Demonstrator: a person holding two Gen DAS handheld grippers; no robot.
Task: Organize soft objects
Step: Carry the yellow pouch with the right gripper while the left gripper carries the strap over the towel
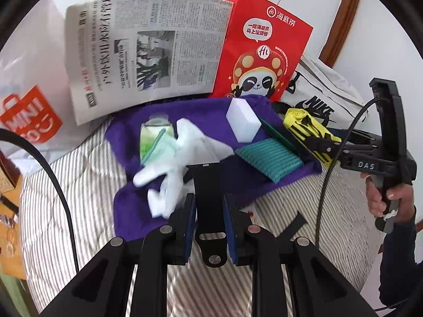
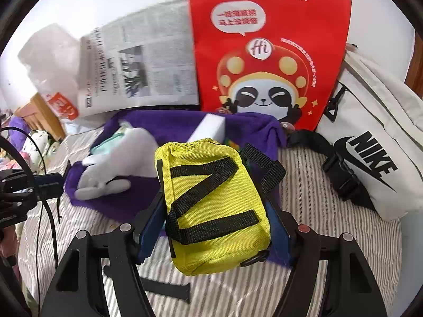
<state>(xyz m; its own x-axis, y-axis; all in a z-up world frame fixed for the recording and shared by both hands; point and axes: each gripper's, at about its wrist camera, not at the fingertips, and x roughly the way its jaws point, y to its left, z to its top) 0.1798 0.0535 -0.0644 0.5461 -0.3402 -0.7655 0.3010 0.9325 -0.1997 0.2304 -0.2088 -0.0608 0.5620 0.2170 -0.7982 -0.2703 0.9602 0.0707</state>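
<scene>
Gripping black strap point(image 1: 208, 198), left fingers point(image 1: 190, 227) | right fingers point(image 2: 277, 227) clamp yellow pouch point(image 2: 214, 206) | purple towel point(image 1: 211, 116) beneath

Bright, even daylight fills both my fisheye views, edges bowing into black corners, while the crumpled white fabric glove point(image 1: 169, 163) smears with motion blur toward seven o'clock.

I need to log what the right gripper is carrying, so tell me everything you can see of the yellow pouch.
The small yellow woven-fabric pouch looks boxy and soft, with black webbing straps stitched in a Z across its face, a mesh-like top and a black ring at a lower corner. It is clamped by its sides between the right gripper's blue pads, lifted and tilted above the purple towel and striped bedding.
</scene>
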